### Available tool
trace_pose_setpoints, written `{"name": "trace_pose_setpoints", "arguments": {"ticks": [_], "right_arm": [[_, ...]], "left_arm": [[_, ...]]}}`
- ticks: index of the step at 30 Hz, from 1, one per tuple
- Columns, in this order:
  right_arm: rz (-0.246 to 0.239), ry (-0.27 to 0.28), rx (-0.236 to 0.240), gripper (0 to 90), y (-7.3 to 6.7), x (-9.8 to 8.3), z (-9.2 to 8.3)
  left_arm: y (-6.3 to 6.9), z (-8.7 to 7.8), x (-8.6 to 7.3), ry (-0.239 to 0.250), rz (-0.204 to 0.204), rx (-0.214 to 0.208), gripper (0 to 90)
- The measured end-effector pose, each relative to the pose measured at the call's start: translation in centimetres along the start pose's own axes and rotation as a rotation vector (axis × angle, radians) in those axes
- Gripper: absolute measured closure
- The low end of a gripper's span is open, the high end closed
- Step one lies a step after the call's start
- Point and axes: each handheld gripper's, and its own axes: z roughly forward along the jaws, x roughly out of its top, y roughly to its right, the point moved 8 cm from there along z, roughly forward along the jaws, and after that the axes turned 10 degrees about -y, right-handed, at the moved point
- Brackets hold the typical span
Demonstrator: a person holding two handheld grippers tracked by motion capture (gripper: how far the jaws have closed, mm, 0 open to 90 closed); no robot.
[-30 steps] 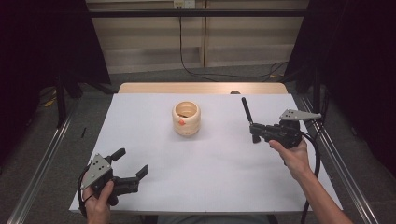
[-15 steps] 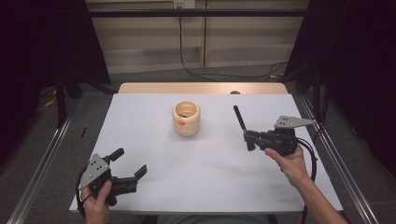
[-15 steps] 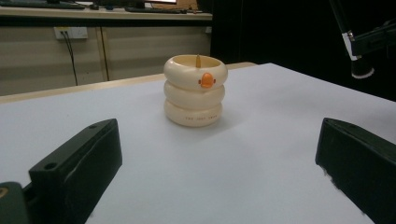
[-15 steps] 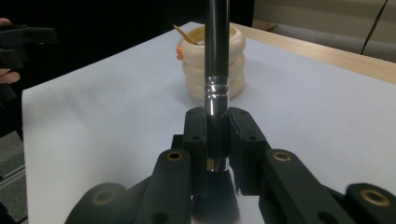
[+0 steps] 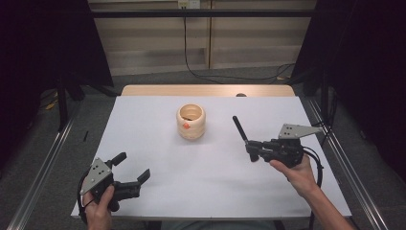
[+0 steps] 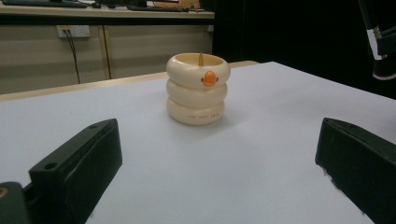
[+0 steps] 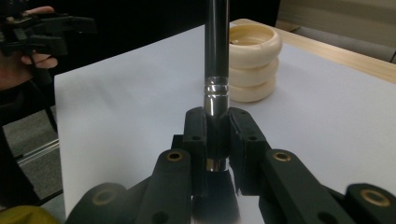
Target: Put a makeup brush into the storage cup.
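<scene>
Item one: the right gripper (image 5: 250, 152), in our right hand (image 5: 298, 173) at the right side of the table (image 5: 143, 115); we note its jaws clamped together on a black rod (image 5: 239, 128), which they pinch near its lower end; in the right gripper view the rod (image 7: 216, 51) rises straight up between the two pads, a bright metal band on it just above them; from above the rod leans up and away toward the far left, its free end pointing toward the cup but well apart from it.

Item two: the left gripper (image 5: 130, 168), in our left hand (image 5: 99, 206) at the near left corner of the table; its jaws stand wide apart with nothing between them; in the left gripper view the two black jaws frame the bare white surface, and the cup sits beyond them, well apart.

Item three: a cream cup (image 5: 191, 122) shaped like three stacked rings, upright on the white sheet, toward the far middle of the table; an orange mark on its front; in the left gripper view the cup (image 6: 198, 88) shows a small pointed tip inside its rim, which we cannot make out further; in the right gripper view the cup (image 7: 254, 60) stands behind the rod, partly hidden by it.

Item four: the table itself, covered in white, with a strip of pale wood along its far edge.
</scene>
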Motion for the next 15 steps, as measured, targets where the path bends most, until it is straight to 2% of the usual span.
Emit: {"name": "trace_pose_setpoints", "arguments": {"ticks": [7,15], "right_arm": [[-0.050,-0.037,0.036,78.1,-1.6,0.4,0.9],[-0.075,-0.082,0.068,78.1,-2.5,0.8,2.1]], "left_arm": [[0.1,0.1,0.0,-0.003,0.008,-0.004,0.6],[0.1,0.2,0.1,-0.003,0.014,-0.006,0.5]]}}
